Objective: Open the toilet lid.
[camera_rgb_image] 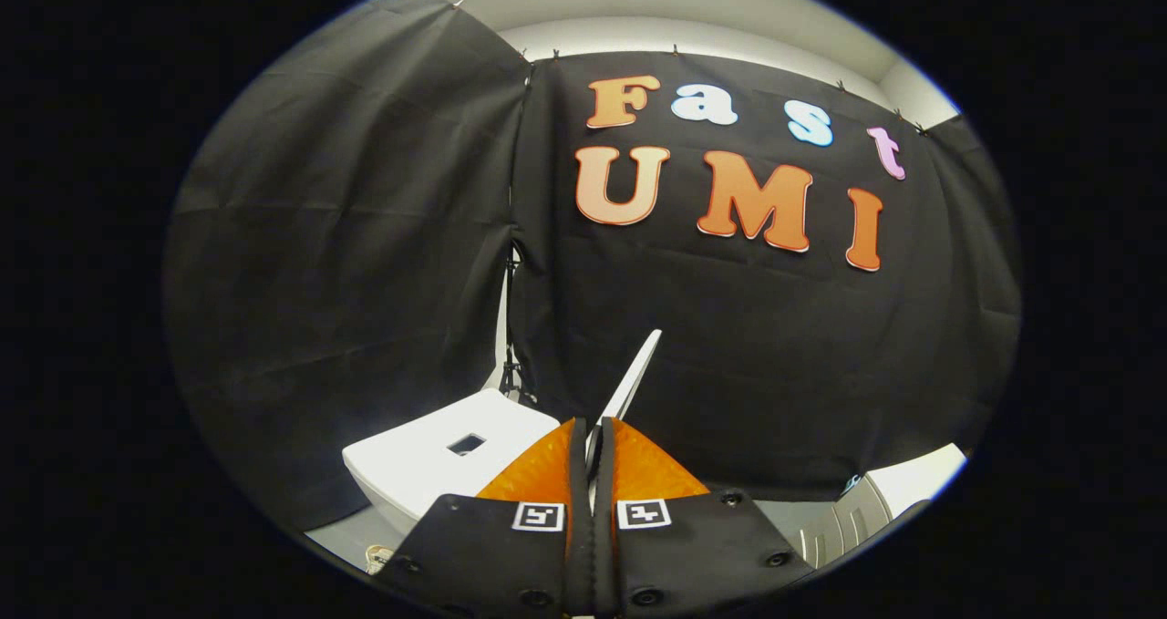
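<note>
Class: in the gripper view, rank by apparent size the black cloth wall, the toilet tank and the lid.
1. Cloth wall, largest.
2. Tank.
3. Lid, seen edge-on, clamped in the gripper, so only apparently smallest.

I'm seeing the toilet lid edge-on between my tongs, and it looks like hard, smooth white plastic with a slight sheen. The tank beside it has the same smooth, glossy white finish. Behind, the booth wall is matt black cloth, softly creased and hanging in folds.
</note>
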The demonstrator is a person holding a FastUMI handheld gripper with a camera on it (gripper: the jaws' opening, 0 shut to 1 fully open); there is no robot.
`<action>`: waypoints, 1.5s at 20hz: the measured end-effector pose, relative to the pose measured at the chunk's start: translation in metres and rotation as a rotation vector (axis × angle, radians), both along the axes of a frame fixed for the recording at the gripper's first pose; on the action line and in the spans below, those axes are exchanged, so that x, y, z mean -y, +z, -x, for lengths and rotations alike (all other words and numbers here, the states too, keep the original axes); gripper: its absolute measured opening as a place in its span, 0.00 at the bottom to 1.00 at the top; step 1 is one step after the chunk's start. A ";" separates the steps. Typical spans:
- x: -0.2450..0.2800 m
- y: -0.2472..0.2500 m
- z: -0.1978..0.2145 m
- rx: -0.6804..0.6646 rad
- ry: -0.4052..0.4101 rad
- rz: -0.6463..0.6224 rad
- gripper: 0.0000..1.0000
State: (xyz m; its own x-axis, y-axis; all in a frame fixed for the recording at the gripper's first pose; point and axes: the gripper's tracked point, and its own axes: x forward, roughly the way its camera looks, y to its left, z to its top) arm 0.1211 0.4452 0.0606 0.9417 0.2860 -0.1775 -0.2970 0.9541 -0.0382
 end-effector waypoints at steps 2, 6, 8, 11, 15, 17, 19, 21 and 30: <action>-0.007 0.001 0.000 0.022 -0.005 0.008 0.08; -0.025 0.000 0.000 0.060 -0.001 0.034 0.08; -0.036 0.000 0.001 0.082 0.004 0.050 0.08; -0.058 0.002 0.002 0.104 0.023 0.069 0.08; -0.081 0.000 0.003 0.119 0.064 0.104 0.08; -0.094 -0.001 0.003 0.122 0.081 0.109 0.08; -0.107 0.001 0.004 0.136 0.099 0.125 0.08; -0.120 -0.003 0.007 0.141 0.113 0.139 0.08; -0.171 -0.012 0.008 0.127 0.160 0.186 0.08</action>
